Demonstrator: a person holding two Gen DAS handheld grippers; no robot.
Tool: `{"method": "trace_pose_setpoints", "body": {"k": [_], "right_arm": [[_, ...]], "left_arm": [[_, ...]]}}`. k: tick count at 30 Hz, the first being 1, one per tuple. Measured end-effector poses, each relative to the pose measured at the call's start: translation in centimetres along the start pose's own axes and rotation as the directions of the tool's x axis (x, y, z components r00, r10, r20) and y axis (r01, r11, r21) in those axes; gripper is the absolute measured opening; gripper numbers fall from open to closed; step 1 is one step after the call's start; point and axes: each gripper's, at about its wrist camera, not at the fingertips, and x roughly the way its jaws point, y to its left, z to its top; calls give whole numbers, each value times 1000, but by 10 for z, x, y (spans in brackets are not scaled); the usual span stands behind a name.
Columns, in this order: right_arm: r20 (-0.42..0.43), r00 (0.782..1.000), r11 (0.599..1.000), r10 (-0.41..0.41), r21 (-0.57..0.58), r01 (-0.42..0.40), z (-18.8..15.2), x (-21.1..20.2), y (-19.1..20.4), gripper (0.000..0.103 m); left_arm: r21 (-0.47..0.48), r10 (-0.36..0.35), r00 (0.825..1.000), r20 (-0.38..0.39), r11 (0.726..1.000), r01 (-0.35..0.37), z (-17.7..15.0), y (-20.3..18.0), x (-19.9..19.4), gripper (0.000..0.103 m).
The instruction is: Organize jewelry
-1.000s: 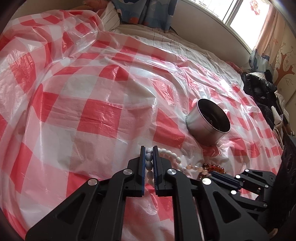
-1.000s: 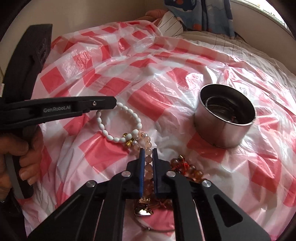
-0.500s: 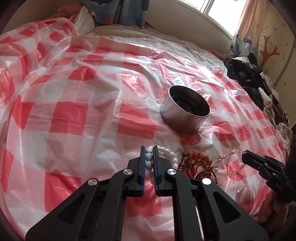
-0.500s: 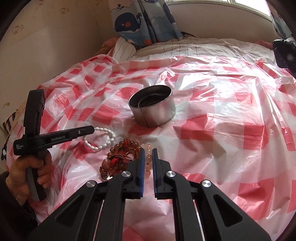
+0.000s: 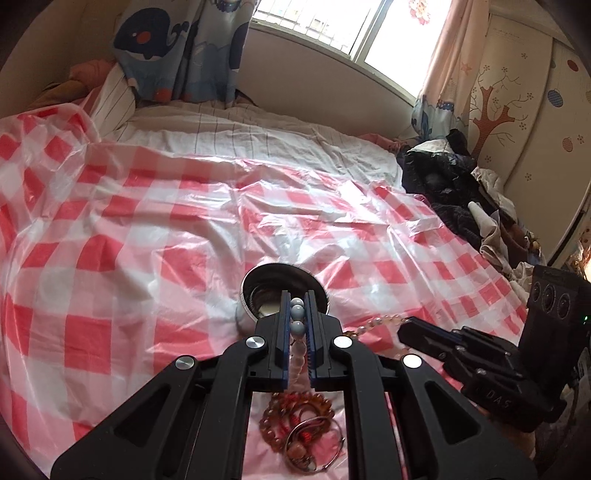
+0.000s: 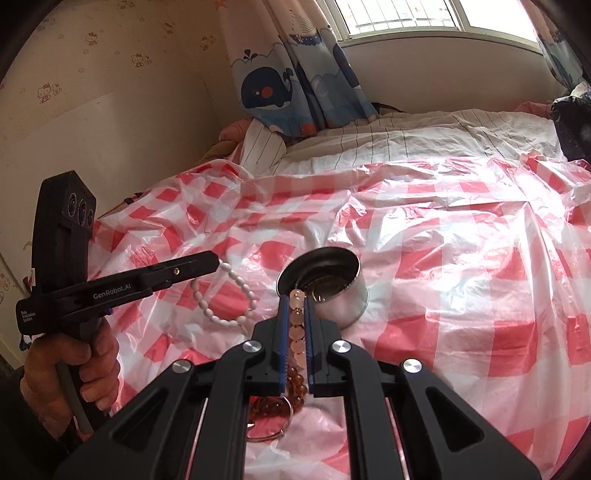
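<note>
A child's bedroom: bed (image 6: 424, 140), whale-print curtain (image 6: 291, 74), window (image 5: 317, 22).

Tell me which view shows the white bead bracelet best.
The right wrist view: the white bead bracelet hangs as a full loop from the left tongs. The left wrist view shows only a few clamped beads.

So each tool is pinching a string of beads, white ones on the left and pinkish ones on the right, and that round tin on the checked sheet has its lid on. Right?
Nearly. The round tin has no lid; the right wrist view looks straight into its open top. The rest holds: the left tool pinches the white beads, the right tool the pinkish beads, and the tin stands on the checked sheet.
</note>
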Motion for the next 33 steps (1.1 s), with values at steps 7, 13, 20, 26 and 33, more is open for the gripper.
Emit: {"method": "trace_pose_setpoints", "body": {"k": [7, 13, 20, 26, 33], "right_arm": [[9, 1000, 1000, -5, -3, 5, 21, 16, -7, 8], [0, 1000, 1000, 19, -14, -19, 36, 39, -3, 8], [-95, 984, 989, -148, -42, 144, 34, 87, -11, 28], [-120, 976, 983, -182, 11, 185, -13, 46, -18, 36], [-184, 954, 967, -236, 51, 249, -82, 17, -13, 52]], "left_arm": [[-23, -2, 998, -69, 1000, 0, 20, -1, 63, 7], [-80, 102, 985, -140, 990, -114, 1, 41, 85, 11], [-105, 142, 982, -121, 982, -155, -9, 66, 52, 22], [-47, 197, 974, -115, 978, -203, -40, 54, 23, 40], [12, 324, 942, -91, 946, -324, -90, 40, 6, 65]]}}
